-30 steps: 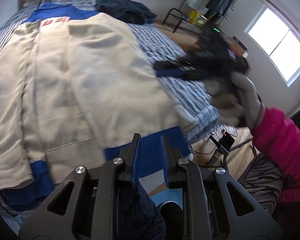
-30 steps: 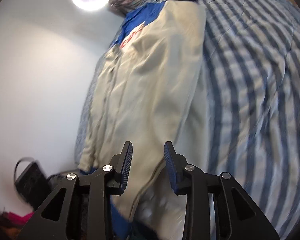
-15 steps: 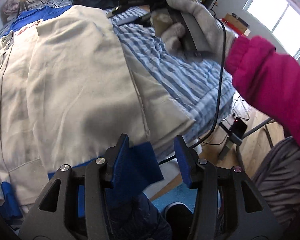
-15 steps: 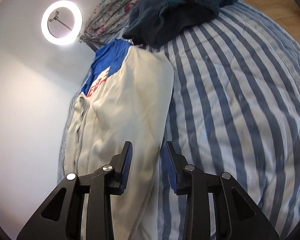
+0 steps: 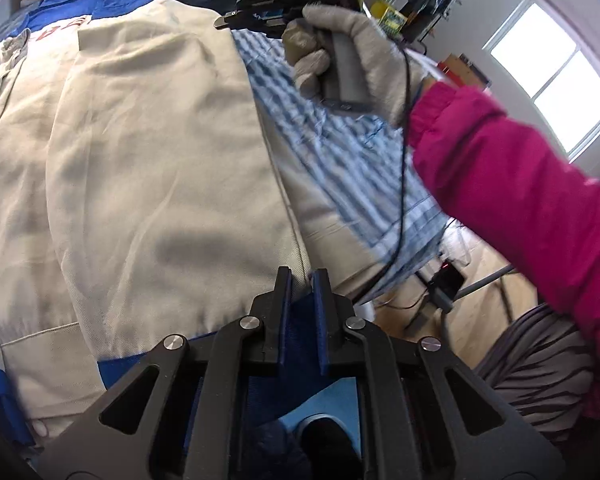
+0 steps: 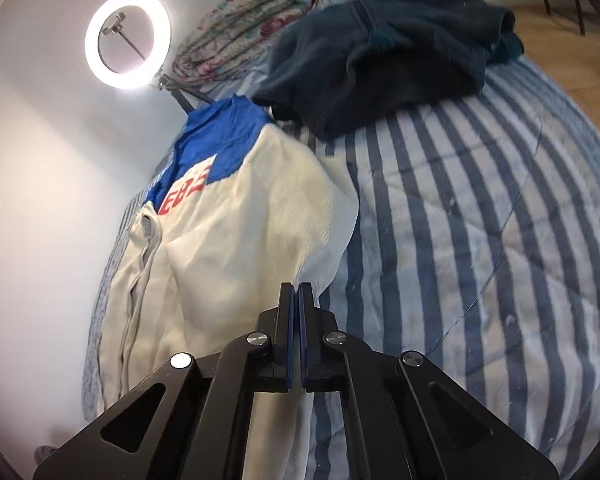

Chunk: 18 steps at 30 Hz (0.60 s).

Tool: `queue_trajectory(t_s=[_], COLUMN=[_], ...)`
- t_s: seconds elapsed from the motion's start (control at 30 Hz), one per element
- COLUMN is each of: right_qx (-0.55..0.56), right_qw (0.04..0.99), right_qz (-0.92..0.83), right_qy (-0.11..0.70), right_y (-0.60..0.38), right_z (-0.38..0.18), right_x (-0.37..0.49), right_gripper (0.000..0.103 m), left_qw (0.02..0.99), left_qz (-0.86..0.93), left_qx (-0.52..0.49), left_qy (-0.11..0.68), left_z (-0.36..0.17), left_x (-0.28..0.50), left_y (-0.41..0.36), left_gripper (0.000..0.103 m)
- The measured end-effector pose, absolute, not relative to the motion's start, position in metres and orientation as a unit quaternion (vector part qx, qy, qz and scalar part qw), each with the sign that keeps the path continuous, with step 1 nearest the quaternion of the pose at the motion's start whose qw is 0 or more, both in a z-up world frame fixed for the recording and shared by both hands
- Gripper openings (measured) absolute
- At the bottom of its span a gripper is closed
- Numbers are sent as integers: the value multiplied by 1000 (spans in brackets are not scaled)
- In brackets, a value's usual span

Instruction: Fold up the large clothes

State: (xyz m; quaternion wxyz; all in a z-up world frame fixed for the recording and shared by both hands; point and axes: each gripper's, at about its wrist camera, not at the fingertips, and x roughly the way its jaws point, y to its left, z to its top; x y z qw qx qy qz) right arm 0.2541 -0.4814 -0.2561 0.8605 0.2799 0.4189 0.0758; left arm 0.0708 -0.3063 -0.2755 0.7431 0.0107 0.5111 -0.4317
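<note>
A cream jacket (image 5: 160,160) with blue shoulders and red letters lies spread on the striped bed, one side folded over the front. My left gripper (image 5: 300,276) is at its near edge, jaws closing, with the blue hem (image 5: 300,320) pinched between them. In the right wrist view the jacket (image 6: 240,260) runs away from my right gripper (image 6: 298,286), which is shut at the jacket's right edge; I cannot see fabric between its pads. The left wrist view shows that right gripper (image 5: 224,23) in a gloved hand (image 5: 352,52), its tip at the jacket's far corner.
A dark blue garment (image 6: 380,52) lies heaped at the far end of the striped bedcover (image 6: 460,240). A folded floral quilt (image 6: 244,28) and a ring light (image 6: 127,40) stand by the wall. A pink sleeve (image 5: 520,200) crosses the right side, with wooden floor (image 5: 480,280) and cables below.
My left jaws spread wide around the blue hem, then closed on it. My right gripper travelled up the jacket's right edge toward the shoulder and went from open to shut.
</note>
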Motion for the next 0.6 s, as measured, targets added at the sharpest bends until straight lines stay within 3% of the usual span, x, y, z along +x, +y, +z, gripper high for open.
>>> queue_trajectory(t_s=[0.23, 0.5, 0.6], right_qx=[268, 215, 240], right_qw=[881, 875, 869], right_qz=[51, 19, 26], right_qy=[387, 433, 431], right_y=[-492, -485, -494], right_z=[-249, -274, -268], right_x=[255, 267, 260], right_gripper=[1, 1, 2], left_qw=[735, 719, 715], left_qz=[-444, -454, -454], left_qx=[-8, 15, 14], left_qy=[513, 526, 531], left_z=[-273, -298, -287], left_x=[79, 78, 79], left_y=[-328, -353, -347], left_gripper=[9, 10, 20])
